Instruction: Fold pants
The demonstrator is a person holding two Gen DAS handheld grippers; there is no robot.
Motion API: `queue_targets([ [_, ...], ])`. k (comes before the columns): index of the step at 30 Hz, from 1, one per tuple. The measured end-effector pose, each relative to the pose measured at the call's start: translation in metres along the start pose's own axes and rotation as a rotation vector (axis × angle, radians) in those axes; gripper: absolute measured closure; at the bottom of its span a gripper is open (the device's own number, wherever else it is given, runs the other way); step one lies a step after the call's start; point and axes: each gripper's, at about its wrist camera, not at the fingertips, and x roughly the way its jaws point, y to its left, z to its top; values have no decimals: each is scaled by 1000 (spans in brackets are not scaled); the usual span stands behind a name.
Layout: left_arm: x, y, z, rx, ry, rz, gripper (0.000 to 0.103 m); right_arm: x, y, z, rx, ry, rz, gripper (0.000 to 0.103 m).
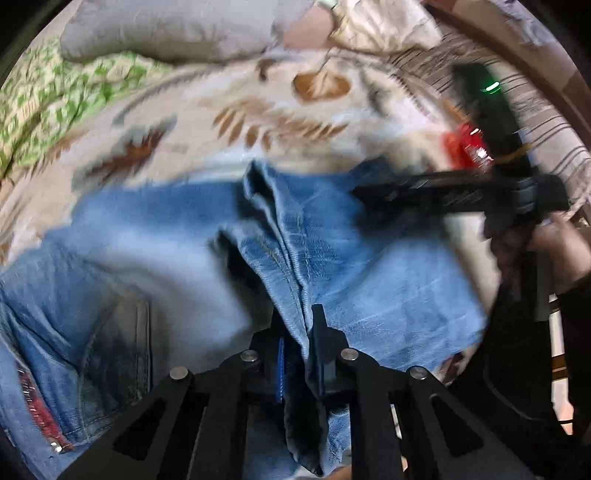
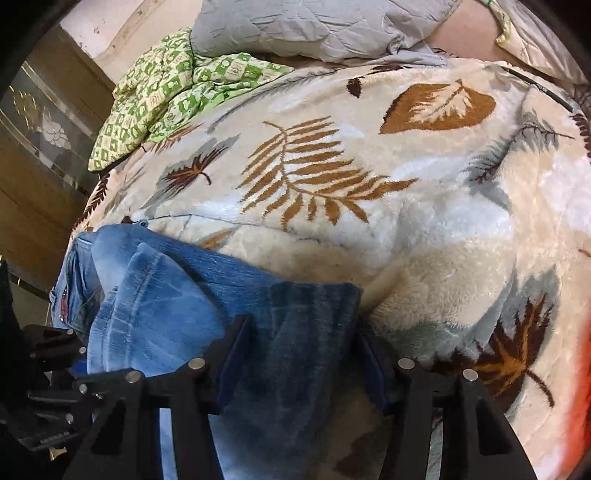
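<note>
Lying across the leaf-patterned blanket (image 2: 424, 206) on the bed, the jeans (image 1: 184, 240) are gathered mid-fold: the left gripper (image 1: 297, 325) pinches a bunched denim ridge, seemingly to carry it over, while the right gripper (image 2: 303, 332) straddles the leg end, fingers spread.

Right claw (image 2: 301, 354) standing open astride a lying blue denim pants (image 2: 207, 295) leg, jeans resting on a leaf-patterned blanket (image 2: 424, 221), green checked cloth (image 2: 166, 92) and grey pillow (image 2: 314, 26) lying beyond, left claw (image 2: 48, 350) showing at left edge.
</note>
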Motion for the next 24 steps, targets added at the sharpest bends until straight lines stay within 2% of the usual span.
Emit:
queue_targets([
  [2,4,-3,-1,7,-11,5,89,2,3,0,-13,-3,-18,44],
  [5,0,-11,-2,45,-26,42,82,-1,5,-1,-24,-10,-30,42],
  [6,-4,-11,-4,39,-34,46,67,-3,5,0,-24,-10,-26,41],
  [7,-8,-11,-6,22,-30,47,46,-5,4,0,-18,-7,-23,40],
  [8,-16,-9,-9,-7,-31,38,37,-10,3,-1,5,0,-20,40],
  [9,-27,-7,-13,-34,-62,20,32,-19,2,-5,31,1,-11,39],
  [10,-35,-5,-16,-46,-89,5,31,-27,2,-9,34,-9,2,36],
  [12,-41,-4,-19,-55,-79,5,30,-47,7,-29,12,-16,31,33],
  [16,-26,-2,-29,-87,0,-17,30,-58,12,-75,31,56,93,33],
  [20,-12,-7,-30,-108,-22,16,30,-49,13,-101,102,72,140,33],
  [21,-11,-10,-30,-84,-24,39,37,-48,13,-103,112,53,129,36],
  [22,-9,-12,-31,-54,-20,67,51,-47,15,-103,111,42,114,54],
  [23,-12,-16,-32,-15,-23,79,58,-46,19,-103,96,36,81,63],
  [24,-16,-18,-32,2,-24,63,81,-46,22,-105,73,36,48,70],
])
